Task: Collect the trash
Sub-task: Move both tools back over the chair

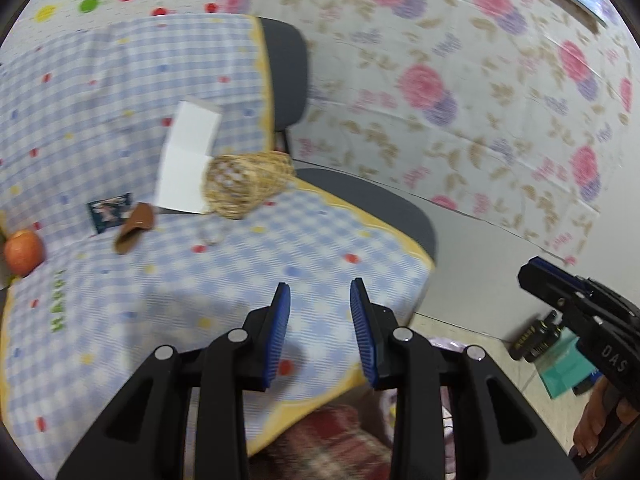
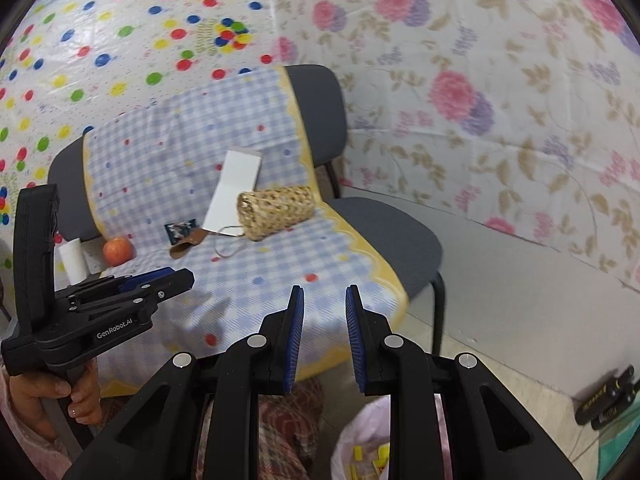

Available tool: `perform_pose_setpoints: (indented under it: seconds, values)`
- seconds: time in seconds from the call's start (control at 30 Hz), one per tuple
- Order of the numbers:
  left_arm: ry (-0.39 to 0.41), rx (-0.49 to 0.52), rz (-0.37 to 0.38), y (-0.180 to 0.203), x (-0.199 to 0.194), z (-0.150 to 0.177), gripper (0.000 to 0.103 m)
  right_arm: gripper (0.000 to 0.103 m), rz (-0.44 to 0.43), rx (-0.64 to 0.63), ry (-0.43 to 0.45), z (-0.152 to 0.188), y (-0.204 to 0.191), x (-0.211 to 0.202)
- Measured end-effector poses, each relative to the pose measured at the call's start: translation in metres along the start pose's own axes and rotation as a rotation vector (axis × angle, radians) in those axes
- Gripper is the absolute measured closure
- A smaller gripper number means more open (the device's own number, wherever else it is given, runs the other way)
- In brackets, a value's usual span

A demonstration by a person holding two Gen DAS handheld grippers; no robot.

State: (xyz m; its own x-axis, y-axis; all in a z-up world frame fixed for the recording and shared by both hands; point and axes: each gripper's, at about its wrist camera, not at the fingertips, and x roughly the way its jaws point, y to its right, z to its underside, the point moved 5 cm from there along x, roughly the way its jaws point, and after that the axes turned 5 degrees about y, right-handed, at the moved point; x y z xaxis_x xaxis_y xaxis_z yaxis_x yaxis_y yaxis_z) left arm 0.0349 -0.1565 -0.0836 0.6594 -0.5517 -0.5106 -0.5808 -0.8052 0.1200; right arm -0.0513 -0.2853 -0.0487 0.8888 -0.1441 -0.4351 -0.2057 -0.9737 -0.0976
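Two chairs are standing side by side under one blue-checked cloth (image 2: 208, 184); the right chair (image 2: 384, 236) is showing its grey seat edge and back, the left chair (image 2: 66, 168) only a grey corner of its back. On the cloth, things are lying in a loose row along the crease where seat meets back; one woven basket (image 2: 276, 212) is lying on its side near the right edge of the cloth; one white folded card (image 2: 236, 188) is leaning against the back, just beside and partly behind the basket; one dark printed wrapper (image 2: 180, 230) and one brown scrap (image 2: 186, 246) are lying touching each other left of the card; one apple (image 2: 118, 251) is sitting near the left end, with one white roll (image 2: 74, 260) just beside it. One pink bag (image 2: 368, 444) with yellow bits inside is sitting on the floor below the front edge of the seat.

The left hand-held gripper (image 1: 320, 320) is hovering over the front of the cloth, jaws narrowly parted, nothing between them; the right hand-held gripper (image 2: 323, 320) is likewise hovering with a narrow gap, holding nothing; both are well apart from the trash.
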Motion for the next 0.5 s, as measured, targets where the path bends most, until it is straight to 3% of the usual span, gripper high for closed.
perform_pose_setpoints:
  seconds: [0.07,0.17,0.5]
  values:
    - [0.003,-0.014,-0.032,-0.017,-0.002,-0.004,0.073,0.079,-0.02,-0.02,0.005,-0.009,-0.012,0.009]
    - [0.019,-0.032,-0.086,-0.043,-0.007,-0.011,0.063,0.079,-0.04,-0.05,0.018,-0.023,-0.029,0.022]
    - [0.033,-0.122,-0.259,-0.141,-0.008,-0.032,0.051,0.067,-0.1,-0.112,0.048,-0.061,-0.082,0.081]
